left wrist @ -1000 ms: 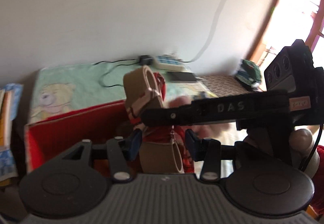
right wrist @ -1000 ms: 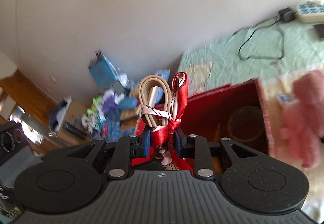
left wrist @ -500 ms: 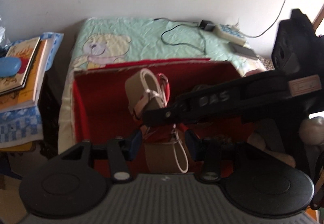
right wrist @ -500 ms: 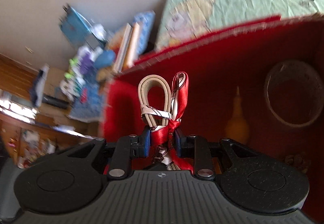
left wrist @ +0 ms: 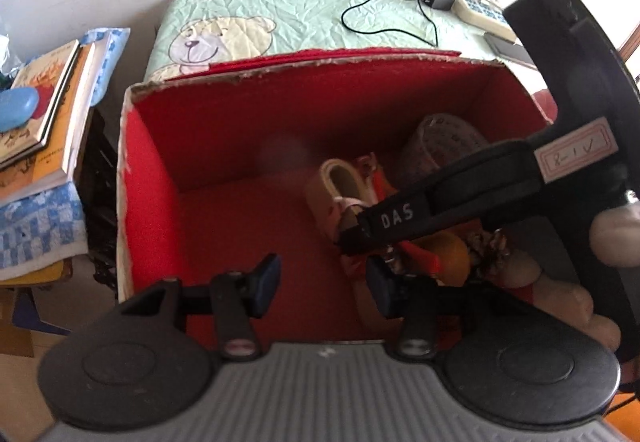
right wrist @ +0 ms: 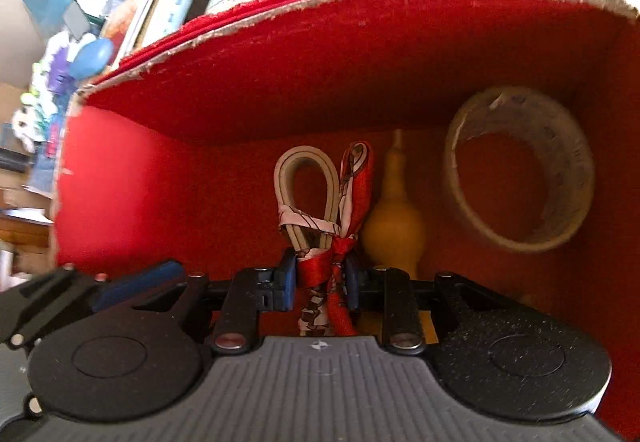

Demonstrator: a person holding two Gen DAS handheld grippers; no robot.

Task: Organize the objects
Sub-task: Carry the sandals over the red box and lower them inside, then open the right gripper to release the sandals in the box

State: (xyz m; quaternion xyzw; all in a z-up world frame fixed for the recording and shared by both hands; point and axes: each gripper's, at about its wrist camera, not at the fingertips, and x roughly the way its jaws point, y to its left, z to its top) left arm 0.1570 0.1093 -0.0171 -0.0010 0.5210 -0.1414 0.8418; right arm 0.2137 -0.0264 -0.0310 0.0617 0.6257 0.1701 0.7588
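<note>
A coiled beige belt (right wrist: 304,194) tied with a red patterned ribbon (right wrist: 324,262) hangs low inside the red box (right wrist: 360,62). My right gripper (right wrist: 320,282) is shut on the ribbon knot; its jaws are opening, and the pads still touch the ribbon. In the left wrist view one of its black fingers (left wrist: 420,210) crosses in front of the belt (left wrist: 340,182). My left gripper (left wrist: 322,282) stands open over the red box's floor (left wrist: 248,234) with nothing between its pads. Its blue pad (right wrist: 136,282) shows at the lower left of the right wrist view.
A tape roll (right wrist: 520,170) and a yellow gourd (right wrist: 394,222) lie in the box's right part. A beige plush toy (left wrist: 560,298) is by the box's near right corner. Books (left wrist: 48,122) are stacked left of the box. Behind it lies a bear-print sheet (left wrist: 240,30) with a cable (left wrist: 384,2).
Both grippers have tipped down and sunk into the red box. The belt, earlier between the left gripper's pads too, is now out of them and lower, to the right, in the right gripper.
</note>
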